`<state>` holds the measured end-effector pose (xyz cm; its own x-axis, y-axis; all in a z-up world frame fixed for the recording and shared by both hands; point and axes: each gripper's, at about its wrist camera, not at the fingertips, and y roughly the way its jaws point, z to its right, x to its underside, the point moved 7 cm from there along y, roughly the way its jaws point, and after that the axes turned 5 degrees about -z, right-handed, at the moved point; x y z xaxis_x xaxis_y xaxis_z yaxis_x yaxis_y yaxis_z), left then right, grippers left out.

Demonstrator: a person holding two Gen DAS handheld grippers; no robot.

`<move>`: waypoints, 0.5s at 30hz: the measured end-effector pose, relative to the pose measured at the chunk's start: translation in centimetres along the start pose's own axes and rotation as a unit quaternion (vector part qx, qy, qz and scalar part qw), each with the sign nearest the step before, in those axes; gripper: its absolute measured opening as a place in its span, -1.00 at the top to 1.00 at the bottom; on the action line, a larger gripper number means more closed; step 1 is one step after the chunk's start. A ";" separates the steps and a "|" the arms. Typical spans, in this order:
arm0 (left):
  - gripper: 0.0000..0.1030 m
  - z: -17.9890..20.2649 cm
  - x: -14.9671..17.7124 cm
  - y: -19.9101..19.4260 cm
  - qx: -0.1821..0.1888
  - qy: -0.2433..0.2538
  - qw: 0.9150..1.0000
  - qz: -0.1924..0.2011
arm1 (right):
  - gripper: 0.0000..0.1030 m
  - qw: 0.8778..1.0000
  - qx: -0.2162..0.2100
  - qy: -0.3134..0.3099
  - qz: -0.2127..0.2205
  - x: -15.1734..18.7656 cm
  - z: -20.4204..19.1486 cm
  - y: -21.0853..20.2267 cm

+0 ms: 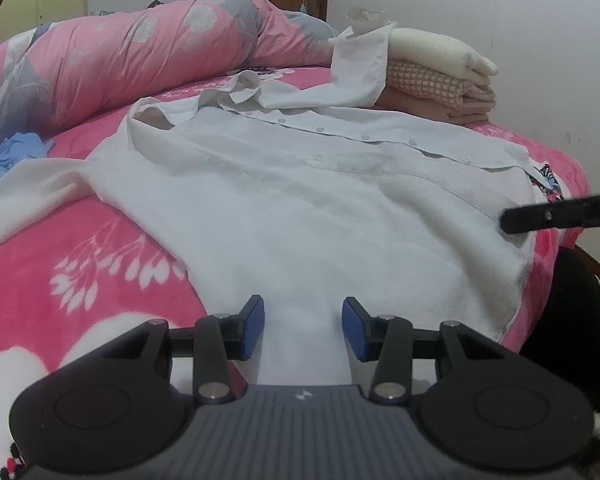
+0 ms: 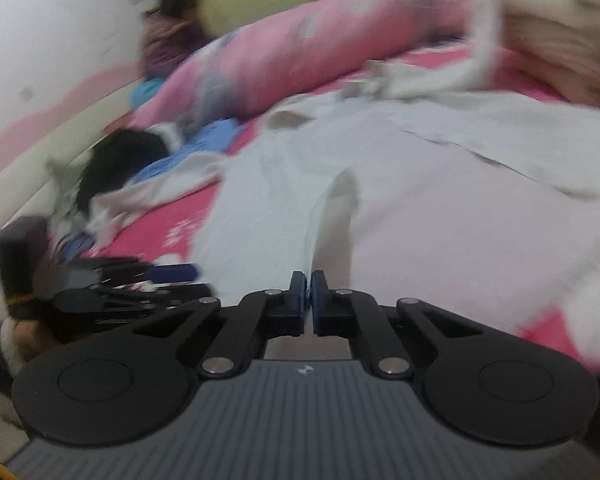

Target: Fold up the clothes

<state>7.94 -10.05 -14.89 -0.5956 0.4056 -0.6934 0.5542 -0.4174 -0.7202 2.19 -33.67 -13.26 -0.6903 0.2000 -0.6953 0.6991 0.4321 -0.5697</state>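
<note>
White shirt (image 1: 300, 184): spread buttoned-side up on pink bed (image 1: 80, 260), sleeves out, unfolded. Folded stack (image 1: 440, 84) beyond: done. Left gripper (image 1: 303, 328): apart over hem, empty. Right gripper (image 2: 309, 296): pinched on shirt fabric ridge.

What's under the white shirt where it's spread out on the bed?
Under the white shirt lies the pink floral blanket, showing around its edges. Anything else beneath it is covered.
</note>
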 end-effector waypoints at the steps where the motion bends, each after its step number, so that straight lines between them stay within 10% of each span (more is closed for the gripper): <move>1: 0.13 0.0 0.0 0.0 -0.001 0.001 1.000 0.000 | 0.96 1.000 0.014 0.010 -0.002 0.4 0.8 0.0; 15: 0.10 -0.7 -0.9 -2.9 -0.027 0.013 0.999 0.028 | 0.85 0.986 0.158 -0.048 0.024 0.5 3.1 -2.1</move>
<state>7.27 -8.64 -12.21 -0.5486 0.4042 -0.7319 0.6168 -0.3953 -0.6807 1.02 -37.23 -13.78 -0.6449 0.1236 -0.7542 0.7641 0.1256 -0.6328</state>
